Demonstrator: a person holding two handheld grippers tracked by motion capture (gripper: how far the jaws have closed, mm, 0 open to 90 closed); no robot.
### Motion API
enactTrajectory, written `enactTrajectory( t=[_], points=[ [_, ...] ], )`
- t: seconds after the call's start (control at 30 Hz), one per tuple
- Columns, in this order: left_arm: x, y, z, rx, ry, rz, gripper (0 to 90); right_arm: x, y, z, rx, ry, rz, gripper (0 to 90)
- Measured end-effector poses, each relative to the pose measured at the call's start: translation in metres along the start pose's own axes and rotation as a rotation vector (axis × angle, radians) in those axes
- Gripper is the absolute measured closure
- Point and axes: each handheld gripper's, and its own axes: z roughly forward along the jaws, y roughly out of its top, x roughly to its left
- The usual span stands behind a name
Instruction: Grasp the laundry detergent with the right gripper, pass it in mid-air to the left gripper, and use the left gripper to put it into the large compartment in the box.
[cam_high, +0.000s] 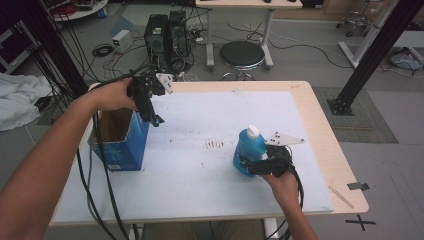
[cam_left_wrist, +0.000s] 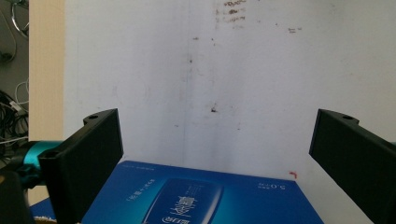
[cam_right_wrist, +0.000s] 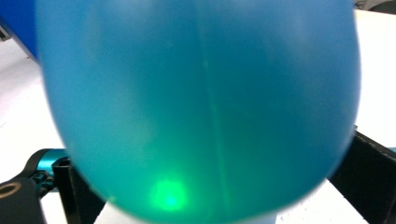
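In the high view, a blue bottle (cam_high: 249, 148) with a white cap is seen upright on the white mat (cam_high: 200, 165), gripped low by the right gripper (cam_high: 260, 165). The left gripper (cam_high: 150, 102) is held above an open blue box (cam_high: 122, 145) at the table's left edge.

In the left gripper view, the jaws are spread wide over the box (cam_left_wrist: 201, 198), nothing between them.

In the right gripper view, the bottle (cam_right_wrist: 201, 107) is pinched between both jaws.

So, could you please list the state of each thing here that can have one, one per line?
blue bottle: upright on the table, white cap on, clamped low on its body.
blue box: standing on the table's left edge, top open.
left gripper: open, holding nothing, above the box.
right gripper: shut on the bottle.
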Motion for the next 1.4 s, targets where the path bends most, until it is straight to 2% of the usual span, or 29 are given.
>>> enactTrajectory(
  t=[0.13, 0.17, 0.2, 0.87, 0.97, 1.17, 1.4],
  points=[
    [0.0005, -0.0003, 0.0002, -0.002, 0.001, 0.001, 2.7, 0.0004, -0.0004, 0.0008, -0.007, 0.005, -0.002, 7.6],
    [0.0003, -0.0002, 0.0004, -0.001, 0.000, 0.000, 2.7, 0.0001, -0.0007, 0.0003, -0.017, 0.007, -0.007, 13.9],
    [0.0004, -0.0002, 0.0006, 0.000, 0.000, 0.000, 2.7, 0.0000, -0.0010, -0.0004, -0.030, 0.013, -0.009, 15.8],
    [-0.0002, 0.0001, 0.0005, -0.004, -0.001, -0.002, 2.7, 0.0017, -0.0030, 0.0033, -0.036, 0.018, -0.011, 17.3],
    [-0.0006, 0.0000, 0.0009, -0.005, 0.001, -0.001, 2.7, 0.0018, -0.0036, 0.0024, -0.045, 0.022, -0.018, 25.1],
    [-0.0013, -0.0006, 0.0018, -0.003, 0.001, -0.001, 2.7, 0.0020, -0.0040, 0.0045, -0.041, 0.019, -0.019, 25.5],
    [-0.0017, -0.0009, 0.0025, -0.001, 0.001, -0.001, 2.7, 0.0025, -0.0047, 0.0046, -0.048, 0.009, -0.020, 33.5]
  ],
)
